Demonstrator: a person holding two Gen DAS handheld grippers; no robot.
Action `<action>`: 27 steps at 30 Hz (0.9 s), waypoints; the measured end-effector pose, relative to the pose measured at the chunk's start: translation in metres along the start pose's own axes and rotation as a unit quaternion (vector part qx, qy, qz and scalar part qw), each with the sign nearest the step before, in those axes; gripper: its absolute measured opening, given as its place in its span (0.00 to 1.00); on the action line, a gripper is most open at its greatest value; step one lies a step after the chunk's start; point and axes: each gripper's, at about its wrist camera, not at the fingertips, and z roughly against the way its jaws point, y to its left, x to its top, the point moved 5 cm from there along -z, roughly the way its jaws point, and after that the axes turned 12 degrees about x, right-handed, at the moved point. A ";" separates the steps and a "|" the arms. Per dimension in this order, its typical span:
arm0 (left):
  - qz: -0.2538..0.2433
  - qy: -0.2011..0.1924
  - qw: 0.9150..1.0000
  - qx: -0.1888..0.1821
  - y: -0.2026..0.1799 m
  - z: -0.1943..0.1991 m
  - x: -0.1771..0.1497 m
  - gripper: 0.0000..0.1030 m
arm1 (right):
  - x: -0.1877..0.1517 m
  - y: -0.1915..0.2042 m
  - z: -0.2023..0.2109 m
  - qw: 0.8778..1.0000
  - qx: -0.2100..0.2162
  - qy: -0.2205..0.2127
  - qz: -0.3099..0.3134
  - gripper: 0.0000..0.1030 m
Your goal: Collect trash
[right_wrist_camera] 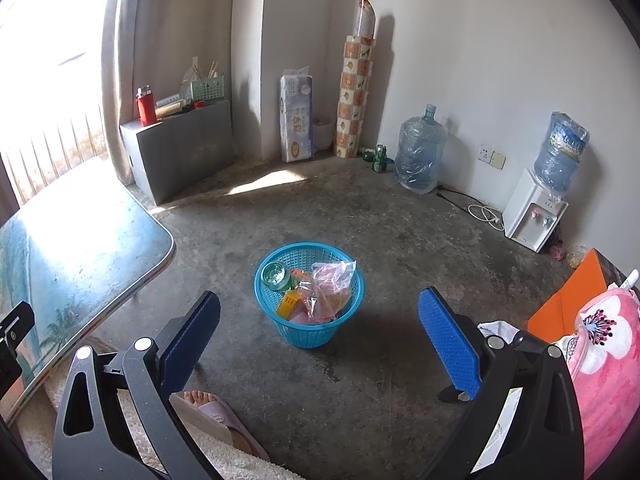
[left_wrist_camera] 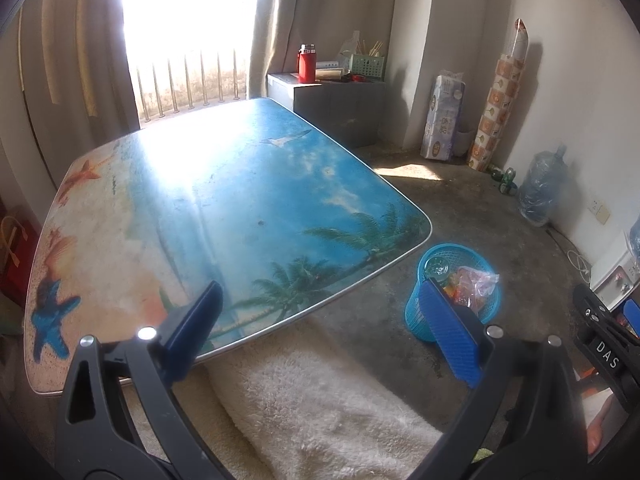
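Observation:
A blue mesh basket [right_wrist_camera: 310, 320] stands on the concrete floor, holding a green glass jar [right_wrist_camera: 276, 277], a crumpled clear plastic bag [right_wrist_camera: 330, 286] and a yellow packet [right_wrist_camera: 289, 305]. My right gripper [right_wrist_camera: 320, 336] hangs open above and in front of it, nothing between its fingers. In the left wrist view the same basket [left_wrist_camera: 416, 312] sits beyond the corner of the beach-print table [left_wrist_camera: 224, 208]. My left gripper [left_wrist_camera: 326, 330] is open and empty over the table's near edge. The right gripper's body shows at the far right edge of the left wrist view.
A white fleece blanket [left_wrist_camera: 320, 408] lies below the table edge. A foot in a slipper [right_wrist_camera: 218, 408] rests on the floor. Along the walls stand a grey box [right_wrist_camera: 180, 148], water jugs [right_wrist_camera: 420, 156], a dispenser [right_wrist_camera: 532, 216] and a pink flowered cushion [right_wrist_camera: 604, 352].

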 end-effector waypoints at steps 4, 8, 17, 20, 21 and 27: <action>0.017 0.004 1.000 0.010 0.009 0.000 0.003 0.92 | 0.002 0.004 -0.002 1.000 0.006 0.002 0.001 0.94; 0.014 0.000 1.000 0.019 0.011 0.003 0.006 0.92 | 0.003 0.008 -0.004 1.000 0.011 0.005 0.005 0.94; 0.000 0.003 1.000 0.018 0.009 0.006 0.009 0.92 | 0.003 0.010 -0.004 1.000 0.012 0.007 0.008 0.94; 0.003 0.004 1.000 0.014 0.008 0.008 0.011 0.92 | 0.003 0.010 -0.005 1.000 0.012 0.010 0.009 0.94; 0.003 0.003 1.000 0.013 0.008 0.008 0.012 0.92 | 0.003 0.009 -0.006 1.000 0.012 0.010 0.009 0.94; -0.001 -0.003 1.000 0.010 0.004 0.013 0.017 0.92 | 0.003 0.008 -0.006 1.000 0.011 0.010 0.005 0.94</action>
